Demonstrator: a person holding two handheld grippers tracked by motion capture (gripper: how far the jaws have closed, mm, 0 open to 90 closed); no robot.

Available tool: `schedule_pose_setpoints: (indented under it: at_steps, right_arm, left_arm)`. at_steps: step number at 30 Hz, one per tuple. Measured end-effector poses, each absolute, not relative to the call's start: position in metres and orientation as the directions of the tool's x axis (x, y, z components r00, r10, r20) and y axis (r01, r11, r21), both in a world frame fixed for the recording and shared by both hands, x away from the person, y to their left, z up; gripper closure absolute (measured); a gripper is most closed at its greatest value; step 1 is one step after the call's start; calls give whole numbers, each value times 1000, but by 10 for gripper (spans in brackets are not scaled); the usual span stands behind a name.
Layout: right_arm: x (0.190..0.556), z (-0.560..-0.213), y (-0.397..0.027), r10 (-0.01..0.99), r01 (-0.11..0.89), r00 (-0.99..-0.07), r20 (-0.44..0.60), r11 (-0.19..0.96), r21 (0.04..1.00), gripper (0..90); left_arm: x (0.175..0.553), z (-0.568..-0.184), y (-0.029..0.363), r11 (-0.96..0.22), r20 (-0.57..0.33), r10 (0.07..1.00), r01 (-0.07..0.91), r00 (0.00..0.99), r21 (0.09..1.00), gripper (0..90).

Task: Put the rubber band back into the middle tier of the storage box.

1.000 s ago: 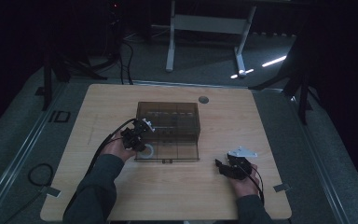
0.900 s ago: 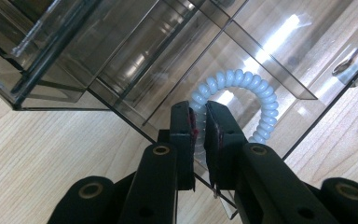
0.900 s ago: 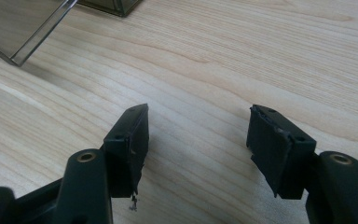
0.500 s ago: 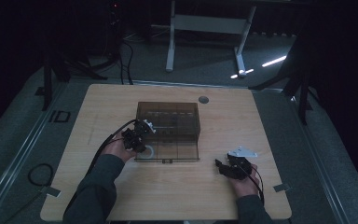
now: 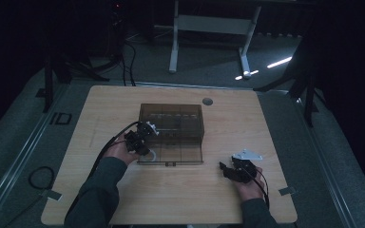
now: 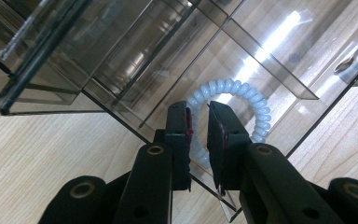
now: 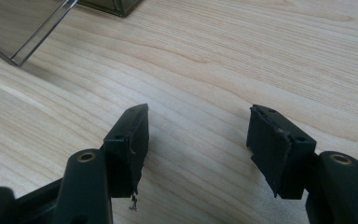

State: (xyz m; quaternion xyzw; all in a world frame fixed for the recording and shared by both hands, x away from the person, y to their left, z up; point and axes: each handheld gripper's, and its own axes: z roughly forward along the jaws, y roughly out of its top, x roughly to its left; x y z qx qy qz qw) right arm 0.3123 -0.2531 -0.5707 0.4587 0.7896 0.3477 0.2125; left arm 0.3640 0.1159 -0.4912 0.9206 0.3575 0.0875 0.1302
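The white coiled hair tie lies flat on the floor of the smoked clear organizer box, in the compartment at the box's front-left corner, seen from my high view. My left tongs reach into that corner from the box's left side. I note that their jaws have just been opening — a narrow gap stands between the pads, the near arc of the hair tie runs through that gap, and I see neither pad pressing on it. The box stands on the desk, near the desk's middle. My right tongs sit well clear of the box, off its front-right corner, low over bare wood — jaws wide apart, nothing between them.
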Motion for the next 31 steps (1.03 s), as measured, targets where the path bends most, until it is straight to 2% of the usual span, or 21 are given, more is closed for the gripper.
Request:
schedule_pose_setpoints:
  at_steps: [13,25,31]
  right_arm:
    - [312,-571,-253,872,577,-489,-16,337,744,385]
    - [312,-571,-253,872,576,-489,-17,337,744,386]
    - [312,-571,-253,872,576,-490,-17,338,744,386]
  left_arm:
    - [364,-487,119,-699,53,687,638,725,324,723]
    - [362,-476,126,-653,22,707,641,707,402,684]
    - [356,-463,135,-616,18,722,631,691,471,671]
